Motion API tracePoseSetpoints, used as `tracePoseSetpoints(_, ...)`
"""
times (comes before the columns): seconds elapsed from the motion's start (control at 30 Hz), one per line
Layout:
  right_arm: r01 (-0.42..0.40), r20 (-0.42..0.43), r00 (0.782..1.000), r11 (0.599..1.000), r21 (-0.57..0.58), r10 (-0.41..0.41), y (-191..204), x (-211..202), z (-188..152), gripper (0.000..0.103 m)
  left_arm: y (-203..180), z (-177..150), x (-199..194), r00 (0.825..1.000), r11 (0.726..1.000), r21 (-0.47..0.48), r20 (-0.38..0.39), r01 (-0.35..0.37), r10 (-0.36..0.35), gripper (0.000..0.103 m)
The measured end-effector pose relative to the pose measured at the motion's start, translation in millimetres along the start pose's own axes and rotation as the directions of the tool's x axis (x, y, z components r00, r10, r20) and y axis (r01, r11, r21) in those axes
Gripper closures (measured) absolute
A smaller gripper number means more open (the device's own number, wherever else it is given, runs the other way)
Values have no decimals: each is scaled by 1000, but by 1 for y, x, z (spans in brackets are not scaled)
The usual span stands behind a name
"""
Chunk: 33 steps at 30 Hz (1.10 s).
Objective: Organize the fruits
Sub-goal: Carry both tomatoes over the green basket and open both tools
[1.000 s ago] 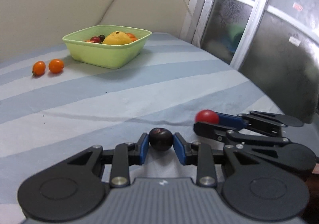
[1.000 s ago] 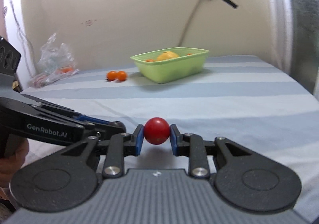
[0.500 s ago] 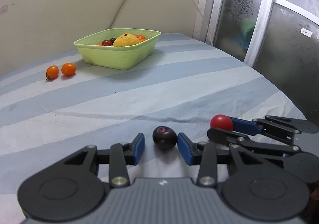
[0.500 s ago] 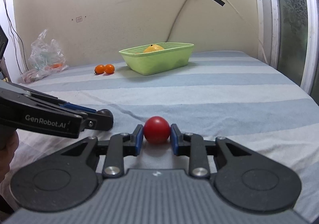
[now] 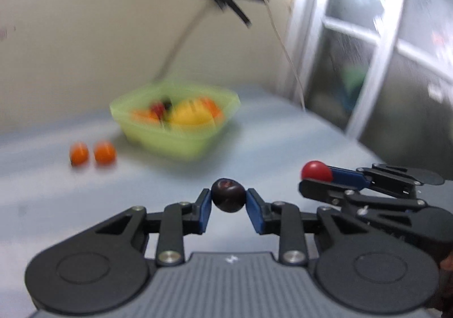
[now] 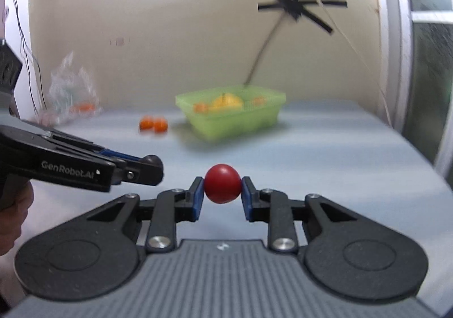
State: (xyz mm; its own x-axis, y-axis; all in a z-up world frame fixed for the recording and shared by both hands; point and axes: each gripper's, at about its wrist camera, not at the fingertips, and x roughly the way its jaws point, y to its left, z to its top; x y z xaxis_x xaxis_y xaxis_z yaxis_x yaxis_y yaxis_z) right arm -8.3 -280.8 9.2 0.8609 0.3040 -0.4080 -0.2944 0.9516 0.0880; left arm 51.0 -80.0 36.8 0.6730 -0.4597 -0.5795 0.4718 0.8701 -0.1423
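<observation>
Two round fruits are clamped: a dark plum [image 5: 228,195] in the left gripper [image 5: 228,206], a red tomato [image 6: 222,183] in the right gripper [image 6: 222,199]. Either could be squeezed out and dropped short of the green basket [image 5: 181,145] ahead.

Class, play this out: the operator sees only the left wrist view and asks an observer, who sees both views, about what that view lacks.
Operator: I see my dark fruit clamped in the left claw. What lies left of the two orange fruits?
Observer: A crumpled clear plastic bag by the wall, with something orange inside.
Operator: The right claw shows side-on here. Do both pads touch the red fruit?
Observer: Yes, one blue pad presses each side of it.
Operator: Any lettering on my own claw?
Observer: Its side reads GenRobot.AI, seen from the right wrist view.
Operator: Is the green bowl square?
Observer: From there it looks longer than deep, though blurred.
</observation>
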Motion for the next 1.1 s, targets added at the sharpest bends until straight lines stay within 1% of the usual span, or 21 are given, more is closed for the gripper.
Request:
tracePoseSetpoints(0.07,-26,20,999,999,29,25,-12,18,26,72,18,28,9,1000,1000,-15,28,-11,11,76)
tracePoseSetpoints(0.13,-75,31,997,995,71,73,-25,43,51,72,35,53,25,1000,999,-39,25,-3,4,75)
tracePoseSetpoints(0.2,-93,19,996,991,97,92,-35,74,70,72,54,76,47,1000,997,-76,8,9,-9,75)
tracePoseSetpoints(0.27,-94,-14,995,990,110,96,-40,105,84,72,67,91,69,1000,996,-92,-10,8,-9,75)
tracePoseSetpoints(0.3,-100,-34,994,988,115,104,-43,121,88,72,74,97,81,1000,995,-95,-23,10,-13,75)
tracePoseSetpoints(0.37,-86,-72,993,990,111,95,-45,149,92,72,82,104,105,998,994,-106,-58,9,-15,75)
tracePoseSetpoints(0.43,-72,-103,991,994,79,80,-44,169,92,72,89,108,125,996,993,-121,-91,13,-24,75)
tracePoseSetpoints(0.53,-47,-135,990,998,43,52,-45,192,89,71,95,110,149,993,990,-139,-120,7,-24,74)
tracePoseSetpoints(0.6,-38,-142,989,998,41,43,-46,200,87,71,98,110,155,992,989,-147,-125,13,-31,70)
tracePoseSetpoints(0.67,-26,-129,991,999,41,31,-47,201,87,70,100,113,156,993,989,-147,-110,17,-34,66)
tracePoseSetpoints(0.7,-22,-120,992,999,40,27,-46,200,88,68,101,114,153,994,989,-146,-99,24,-39,65)
tracePoseSetpoints(0.73,-16,-106,994,999,41,20,-46,196,88,61,103,116,148,995,989,-147,-85,31,-44,58)
tracePoseSetpoints(0.77,-16,-93,995,999,42,20,-47,193,90,58,106,119,143,997,988,-150,-71,33,-44,56)
tracePoseSetpoints(0.9,-20,-30,999,998,53,22,-43,162,96,57,127,125,98,999,984,-175,7,35,-34,56)
tracePoseSetpoints(0.93,-32,-10,999,998,62,33,-42,150,99,57,135,123,84,999,982,-187,26,32,-27,56)
tracePoseSetpoints(1.0,-88,28,996,993,77,86,-35,125,103,57,152,113,54,998,977,-208,64,39,-26,56)
tracePoseSetpoints(1.07,-175,48,984,983,55,173,-17,99,97,57,167,97,30,996,975,-223,84,17,2,56)
tracePoseSetpoints(1.1,-212,47,976,976,41,211,-7,91,92,57,173,90,24,996,974,-226,88,13,7,56)
